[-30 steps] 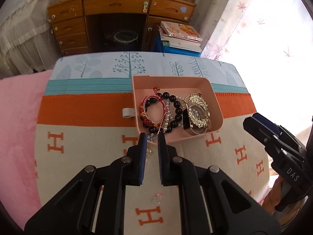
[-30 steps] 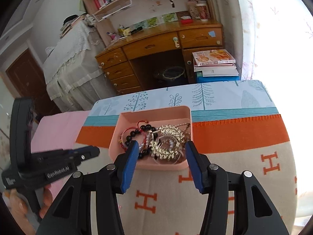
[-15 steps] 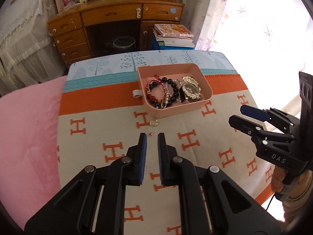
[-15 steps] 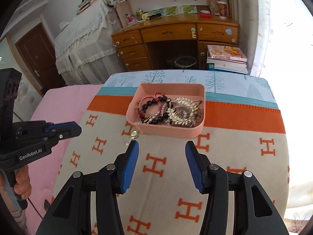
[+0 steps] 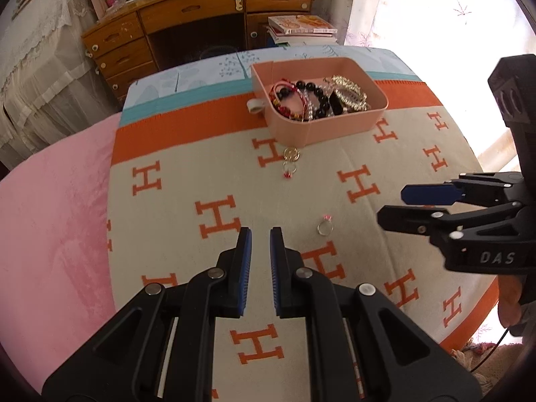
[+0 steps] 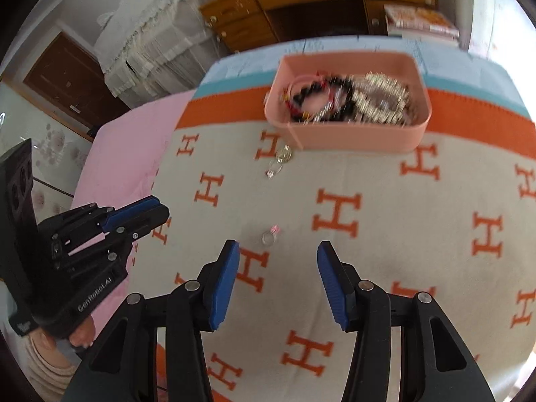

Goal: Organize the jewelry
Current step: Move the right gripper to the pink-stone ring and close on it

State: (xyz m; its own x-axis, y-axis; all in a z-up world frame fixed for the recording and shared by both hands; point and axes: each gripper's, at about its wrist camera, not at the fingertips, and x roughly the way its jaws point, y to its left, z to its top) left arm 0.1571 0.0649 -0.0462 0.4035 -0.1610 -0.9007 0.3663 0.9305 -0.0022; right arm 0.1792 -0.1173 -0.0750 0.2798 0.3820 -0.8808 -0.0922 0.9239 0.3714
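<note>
A pink tray (image 5: 335, 130) (image 6: 351, 137) stands on the H-patterned blanket and holds dark bead bracelets (image 5: 311, 95), red cord bracelets and a gold piece (image 5: 350, 92). In front of its near corner lie a gold pendant (image 5: 291, 154) (image 6: 284, 155) and a small red-stoned ring (image 5: 288, 169). A silver ring with a pink stone (image 5: 325, 227) (image 6: 269, 236) lies alone mid-blanket. My left gripper (image 5: 260, 234) (image 6: 160, 209) hovers left of that ring, shut and empty. My right gripper (image 6: 278, 248) (image 5: 395, 206) is open just short of the ring, holding nothing.
A small white loop (image 5: 254, 105) lies by the tray's left wall. Pink bedding (image 5: 50, 217) borders the blanket on the left. Beyond the bed stand a wooden desk (image 5: 201, 10), stacked books (image 5: 301, 26) and a bright curtain. A hand shows under each gripper.
Both grippers have drawn back from the tray toward the near part of the blanket. The lone pink-stoned ring now lies just ahead of the right gripper. Neither gripper's opening changed.
</note>
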